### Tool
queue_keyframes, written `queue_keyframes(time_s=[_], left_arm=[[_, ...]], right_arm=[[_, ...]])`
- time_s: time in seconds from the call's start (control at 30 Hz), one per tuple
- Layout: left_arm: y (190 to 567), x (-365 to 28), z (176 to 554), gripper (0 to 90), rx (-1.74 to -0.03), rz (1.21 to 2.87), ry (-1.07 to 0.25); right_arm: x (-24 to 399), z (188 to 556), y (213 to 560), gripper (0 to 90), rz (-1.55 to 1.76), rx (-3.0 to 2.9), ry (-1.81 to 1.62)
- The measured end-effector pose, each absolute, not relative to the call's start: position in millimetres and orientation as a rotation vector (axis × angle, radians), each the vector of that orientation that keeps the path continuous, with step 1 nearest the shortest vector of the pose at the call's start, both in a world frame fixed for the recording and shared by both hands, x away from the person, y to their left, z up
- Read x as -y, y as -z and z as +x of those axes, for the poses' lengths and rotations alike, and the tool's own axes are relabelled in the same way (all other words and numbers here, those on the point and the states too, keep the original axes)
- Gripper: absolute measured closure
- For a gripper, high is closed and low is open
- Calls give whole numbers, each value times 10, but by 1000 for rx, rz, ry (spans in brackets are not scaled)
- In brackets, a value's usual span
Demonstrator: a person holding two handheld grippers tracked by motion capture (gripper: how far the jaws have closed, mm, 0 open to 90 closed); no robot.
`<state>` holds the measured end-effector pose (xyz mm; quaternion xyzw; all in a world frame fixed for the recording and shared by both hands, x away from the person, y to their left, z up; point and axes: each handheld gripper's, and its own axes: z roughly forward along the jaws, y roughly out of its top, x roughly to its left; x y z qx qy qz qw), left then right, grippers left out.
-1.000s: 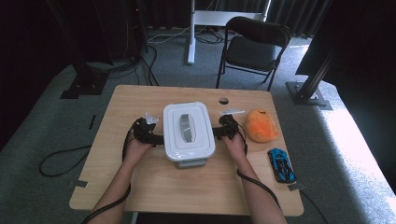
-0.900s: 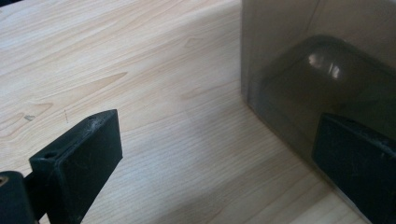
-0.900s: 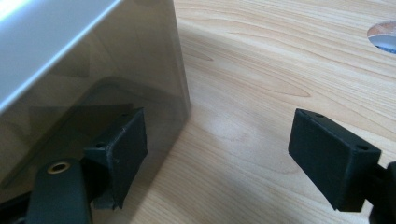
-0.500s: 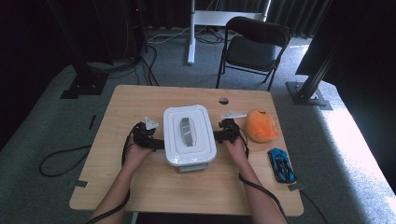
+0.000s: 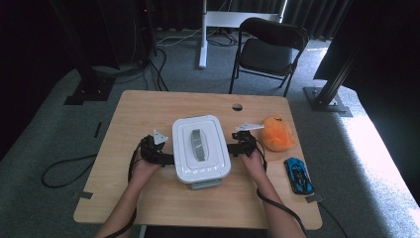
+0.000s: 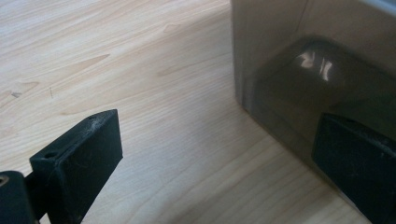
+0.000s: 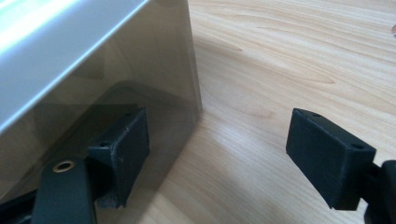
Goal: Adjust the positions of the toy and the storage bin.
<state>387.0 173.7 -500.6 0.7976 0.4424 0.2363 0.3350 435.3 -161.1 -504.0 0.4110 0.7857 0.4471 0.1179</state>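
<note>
Lidded white storage box (image 5: 201,149) sits mid-surface (image 5: 148,106); the left tool (image 5: 159,154) and right tool (image 5: 237,147) flank its two long sides, each with jaws spread, one jaw against the translucent wall, gripping nothing; pressing inward evenly and keeping the box level would probably suit the move best; right of the box lies an orange plush toy (image 5: 277,133), nearest obstacle; further right and nearer the person, a blue toy car (image 5: 298,174); beyond the box, a folding chair (image 5: 270,52).

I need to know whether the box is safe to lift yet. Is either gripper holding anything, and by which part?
Nothing is clamped. Both the left gripper and the right gripper stand open against opposite side walls of the lidded container, which rests on the table.
</note>
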Motion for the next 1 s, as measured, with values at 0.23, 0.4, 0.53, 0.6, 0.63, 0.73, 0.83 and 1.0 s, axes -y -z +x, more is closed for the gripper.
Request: queue_keyframes(time_s=[0.23, 0.4, 0.53, 0.6, 0.63, 0.73, 0.83, 1.0], left_arm=[[4994, -1710, 3767, 23, -1138, 2091, -606], [5003, -1702, 3662, 23, -1132, 2089, -594], [5005, -1690, 3592, 23, -1125, 2089, -607], [5005, -1685, 3563, 23, -1124, 2089, -600], [5005, -1681, 3551, 23, -1122, 2088, -603], [5008, -1679, 3518, 23, -1118, 2088, -598], [5020, -1677, 3473, 23, -1113, 2086, -590], [5045, -1683, 3403, 23, -1113, 2088, -582]], right_arm=[[1651, 4271, 5065, 207, 1193, -2310, -1313], [1677, 4190, 5082, 207, 1188, -2314, -1336], [1686, 4141, 5085, 209, 1183, -2314, -1344], [1686, 4130, 5083, 212, 1178, -2317, -1343], [1689, 4115, 5077, 212, 1170, -2324, -1335], [1697, 4097, 5073, 212, 1162, -2329, -1331], [1705, 4062, 5068, 218, 1146, -2333, -1330], [1710, 3979, 5051, 217, 1122, -2336, -1345]])
